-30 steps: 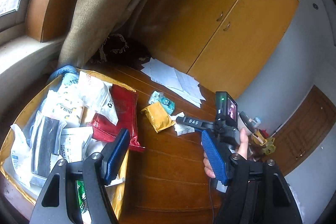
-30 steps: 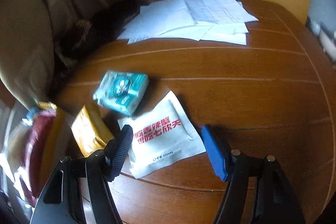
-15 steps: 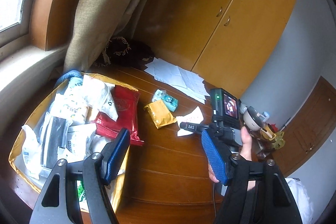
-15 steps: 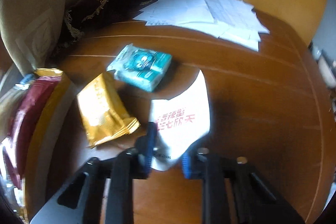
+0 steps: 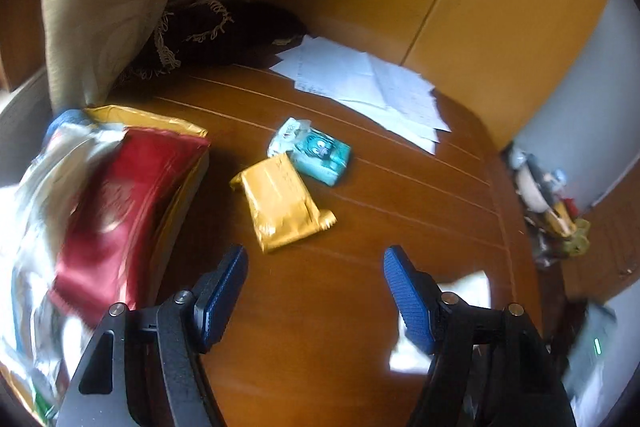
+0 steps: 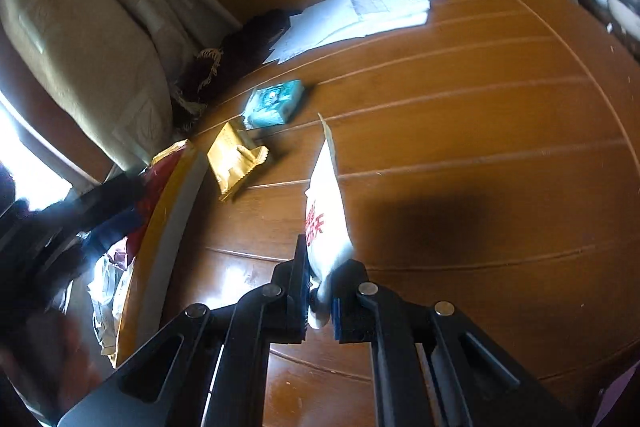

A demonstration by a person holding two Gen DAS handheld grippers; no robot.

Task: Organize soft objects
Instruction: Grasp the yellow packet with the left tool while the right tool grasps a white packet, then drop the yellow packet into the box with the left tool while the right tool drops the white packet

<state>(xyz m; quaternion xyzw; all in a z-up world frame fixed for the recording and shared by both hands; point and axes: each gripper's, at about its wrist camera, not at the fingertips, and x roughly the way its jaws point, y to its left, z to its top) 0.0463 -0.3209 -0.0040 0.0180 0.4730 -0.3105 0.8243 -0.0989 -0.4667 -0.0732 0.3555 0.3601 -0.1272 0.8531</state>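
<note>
Right gripper [image 6: 320, 301] clamped on the lower edge of the white packet [image 6: 326, 215] with red print, packet held edge-up, clear of the wooden table [image 6: 480, 131]. Left gripper [image 5: 314, 291] jaws spread wide, nothing between them, hovering over bare table just short of the yellow pouch [image 5: 282, 201]. Teal tissue pack [image 5: 316, 155] touches the pouch's far end. Red bag [image 5: 120, 211] lies on the pile in the yellow bin [image 5: 176, 125] at left
</note>
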